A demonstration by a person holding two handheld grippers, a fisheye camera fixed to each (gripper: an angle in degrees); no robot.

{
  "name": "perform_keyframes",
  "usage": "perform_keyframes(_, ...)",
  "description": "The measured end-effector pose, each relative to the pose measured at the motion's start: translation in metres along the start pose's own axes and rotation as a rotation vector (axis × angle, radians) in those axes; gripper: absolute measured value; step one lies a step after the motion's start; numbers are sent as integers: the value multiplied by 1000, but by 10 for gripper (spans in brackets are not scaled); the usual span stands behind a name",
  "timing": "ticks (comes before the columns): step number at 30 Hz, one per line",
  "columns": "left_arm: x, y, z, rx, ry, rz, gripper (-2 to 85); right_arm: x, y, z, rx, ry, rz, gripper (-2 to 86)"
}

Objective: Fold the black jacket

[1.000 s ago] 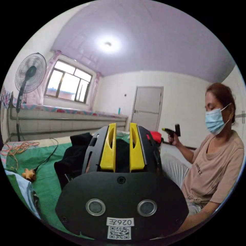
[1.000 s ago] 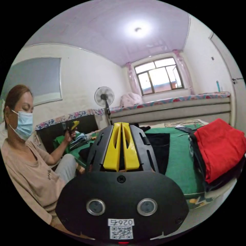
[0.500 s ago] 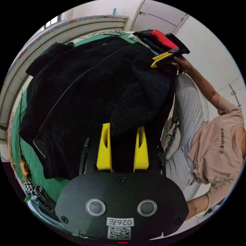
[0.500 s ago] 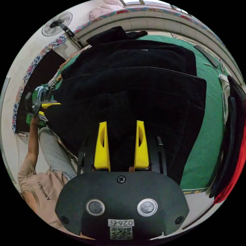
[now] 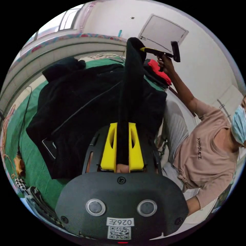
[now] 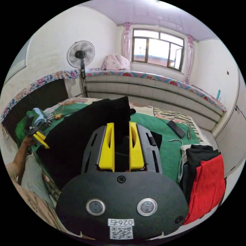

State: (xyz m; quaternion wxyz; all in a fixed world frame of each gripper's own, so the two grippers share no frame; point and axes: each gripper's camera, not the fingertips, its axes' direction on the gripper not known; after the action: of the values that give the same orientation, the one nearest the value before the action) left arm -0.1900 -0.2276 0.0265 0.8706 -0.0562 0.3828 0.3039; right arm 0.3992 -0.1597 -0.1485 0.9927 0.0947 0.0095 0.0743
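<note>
The black jacket (image 5: 84, 102) lies spread on a green bed cover (image 5: 30, 159), zip facing up. My left gripper (image 5: 122, 125) is shut on a thick fold of it. From there a taut strip of black cloth runs up to my right gripper (image 5: 153, 50), held high in a person's hand. In the right gripper view, my right gripper (image 6: 121, 124) is shut on the same jacket (image 6: 77, 135). The lifted cloth slopes down to the left gripper (image 6: 41, 139) at the left edge. The raised cloth hides part of the jacket.
A stack of folded red and black clothes (image 6: 205, 179) sits at the bed's near corner. A dark flat device (image 6: 176, 129) and a white hanger (image 6: 180, 143) lie on the green cover. A standing fan (image 6: 80, 53) is by the wall. The person (image 5: 205, 159) sits at the bedside.
A second ago both grippers were up in the air with nothing in them. Half a second ago they stood open over the jacket. Now both are shut on it and have lifted one edge.
</note>
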Motion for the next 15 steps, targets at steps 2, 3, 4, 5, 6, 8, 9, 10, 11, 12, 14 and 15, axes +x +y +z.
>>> perform_keyframes(2, -31, 9, -3, 26, 29, -121, 145, 0, -26, 56, -222, -42, -24, 86)
perform_keyframes(3, -33, 13, -7, 48, 30, -127, 145, -5, -32, 70, -232, -67, -32, 92)
perform_keyframes(4, -31, 18, -14, 92, 14, -112, 145, -9, -32, 72, -207, -76, -36, 91)
perform_keyframes(5, -24, 20, -19, 124, -5, -70, 132, -18, -30, 72, -151, -98, -54, 88)
perform_keyframes(6, -20, 19, -20, 133, -11, -45, 126, -28, -25, 74, -118, -119, -78, 79)
perform_keyframes(8, -6, 12, -7, 76, -10, 54, 86, -44, -14, 82, -83, -153, -109, 68)
perform_keyframes(9, -4, 9, 2, 25, -9, 75, 74, -54, -6, 94, -79, -170, -130, 56)
perform_keyframes(10, -3, 7, 27, -126, -11, 102, 43, -60, -2, 104, -98, -167, -143, 49)
perform_keyframes(11, -6, 10, 54, -249, -15, 98, 6, -71, 5, 133, -194, -134, -193, 29)
perform_keyframes(12, -8, 13, 54, -211, 2, 90, 3, -82, 12, 164, -321, -105, -274, 4)
perform_keyframes(14, -26, 17, 32, -193, 133, 82, -3, -76, 9, 155, -213, -80, -239, -8)
perform_keyframes(15, -31, 17, 24, -181, 186, 81, -3, -69, 0, 153, -255, -104, -234, -11)
